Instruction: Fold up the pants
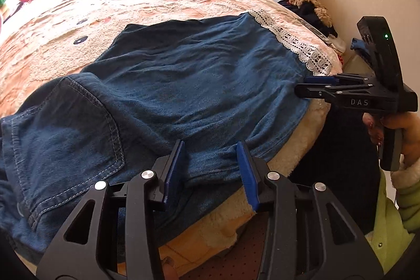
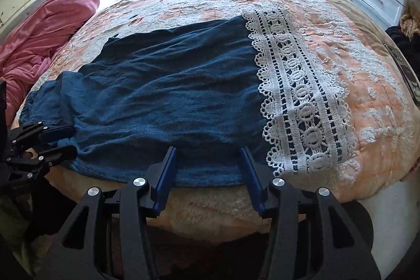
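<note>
Jaws on my left gripper (image 1: 210,169) and right gripper (image 2: 208,169) both stand parted, pads clear of cloth, nothing held. My dark blue soft denim pants with white lace hem (image 2: 162,96) lie flat along the near edge of the peach fleece-covered bed (image 2: 367,101). I judge them light, limp and non-slip; pinch the doubled near edge, waistband end and hem end.

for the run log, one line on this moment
pants flat on bed | left gripper open | right gripper open | nothing held
</note>
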`<move>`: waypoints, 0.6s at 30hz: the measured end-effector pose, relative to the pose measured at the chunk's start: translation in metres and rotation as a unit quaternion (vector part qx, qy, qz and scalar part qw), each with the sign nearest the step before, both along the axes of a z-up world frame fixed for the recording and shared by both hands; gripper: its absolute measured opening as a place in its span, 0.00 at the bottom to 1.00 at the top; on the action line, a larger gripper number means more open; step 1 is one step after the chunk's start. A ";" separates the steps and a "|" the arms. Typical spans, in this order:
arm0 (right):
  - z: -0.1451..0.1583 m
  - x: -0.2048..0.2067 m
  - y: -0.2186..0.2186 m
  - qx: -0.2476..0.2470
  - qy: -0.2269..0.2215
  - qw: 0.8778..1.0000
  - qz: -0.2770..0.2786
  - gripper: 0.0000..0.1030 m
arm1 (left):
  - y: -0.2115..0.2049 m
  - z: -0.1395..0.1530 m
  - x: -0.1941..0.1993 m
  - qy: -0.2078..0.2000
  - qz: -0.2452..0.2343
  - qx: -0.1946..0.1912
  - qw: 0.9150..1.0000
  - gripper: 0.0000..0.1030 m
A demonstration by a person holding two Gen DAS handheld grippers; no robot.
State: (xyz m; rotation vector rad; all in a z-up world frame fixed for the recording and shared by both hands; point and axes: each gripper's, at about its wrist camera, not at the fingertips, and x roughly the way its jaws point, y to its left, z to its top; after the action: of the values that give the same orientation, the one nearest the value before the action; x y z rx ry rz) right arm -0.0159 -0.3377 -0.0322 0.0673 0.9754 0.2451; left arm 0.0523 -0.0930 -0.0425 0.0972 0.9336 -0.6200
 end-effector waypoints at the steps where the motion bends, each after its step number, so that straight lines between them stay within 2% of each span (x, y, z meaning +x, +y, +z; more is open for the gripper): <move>1: -0.001 0.000 0.000 0.001 -0.002 1.000 0.002 0.47 | 0.001 0.001 0.002 0.002 0.000 -0.005 1.000 0.33; 4: 0.003 -0.003 -0.004 0.011 -0.005 1.000 0.005 0.49 | 0.006 0.006 0.006 0.009 0.003 -0.017 1.000 0.33; 6: 0.014 -0.005 -0.008 0.031 -0.013 0.999 0.009 0.53 | 0.009 0.022 0.007 -0.014 0.002 -0.017 1.000 0.40; 10: 0.046 0.002 -0.026 0.050 -0.068 0.996 -0.008 0.60 | 0.017 0.054 0.025 -0.053 0.015 -0.018 0.998 0.47; 13: 0.061 0.027 -0.041 0.047 -0.082 0.995 -0.026 0.61 | 0.017 0.065 0.052 -0.060 0.029 -0.003 0.998 0.53; 18: 0.068 0.088 -0.056 0.053 -0.073 0.995 -0.037 0.66 | 0.019 0.060 0.101 -0.029 0.053 0.006 0.998 0.58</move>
State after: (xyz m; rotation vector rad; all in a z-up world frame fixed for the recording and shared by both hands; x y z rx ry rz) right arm 0.0725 -0.3942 0.0360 0.1801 0.8124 0.2305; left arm 0.1532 -0.0743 0.0175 0.0754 0.8796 -0.5112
